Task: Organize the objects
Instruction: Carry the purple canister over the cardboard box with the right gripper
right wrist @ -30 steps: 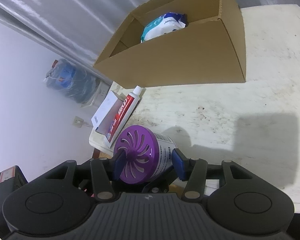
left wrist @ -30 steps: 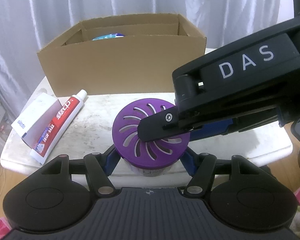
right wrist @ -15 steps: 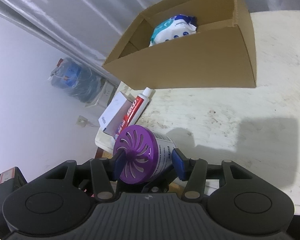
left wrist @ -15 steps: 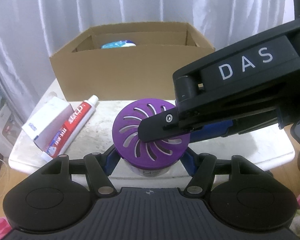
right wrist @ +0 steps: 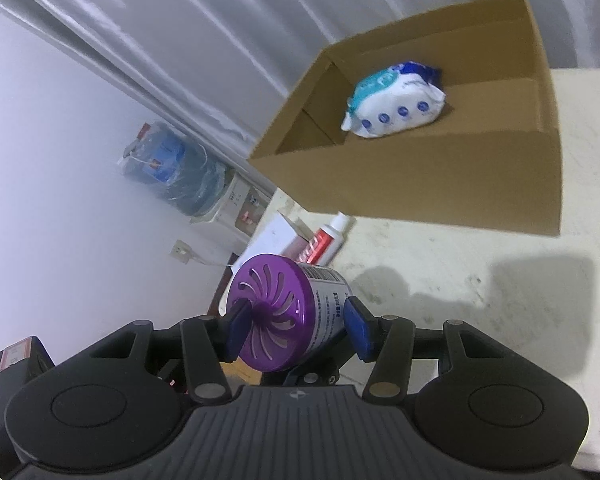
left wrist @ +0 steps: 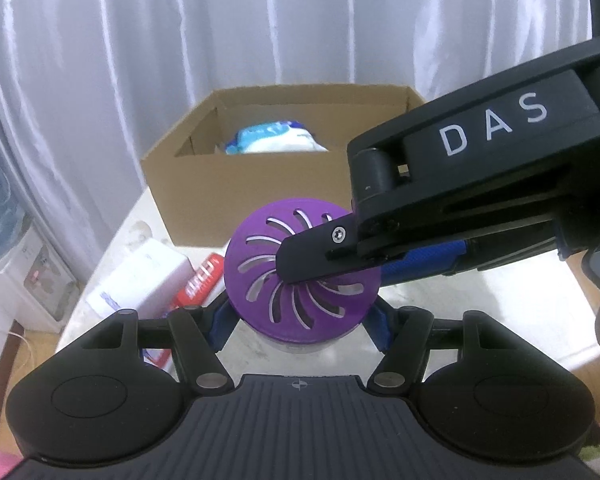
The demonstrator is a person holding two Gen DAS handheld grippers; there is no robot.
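Note:
A purple-lidded air freshener can (left wrist: 300,276) is held above the white table (left wrist: 480,320) by both grippers at once. My left gripper (left wrist: 300,324) is shut on the can's sides below the lid. My right gripper (right wrist: 296,328) is shut on the same can (right wrist: 284,316), one finger on the lid, one on the base; its black body crosses the left wrist view. The open cardboard box (right wrist: 440,176) stands ahead, with a wet wipes pack (right wrist: 392,108) inside. A toothpaste tube (right wrist: 324,240) and its white carton (left wrist: 140,280) lie on the table in front of the box.
White curtains (left wrist: 260,20) hang behind the table. A water dispenser with a blue bottle (right wrist: 180,172) stands on the floor left of the table. The table's left edge runs close beside the toothpaste carton.
Both grippers have lifted the can higher; the box interior and the wipes pack now show more fully, and the table and toothpaste have dropped lower in view.

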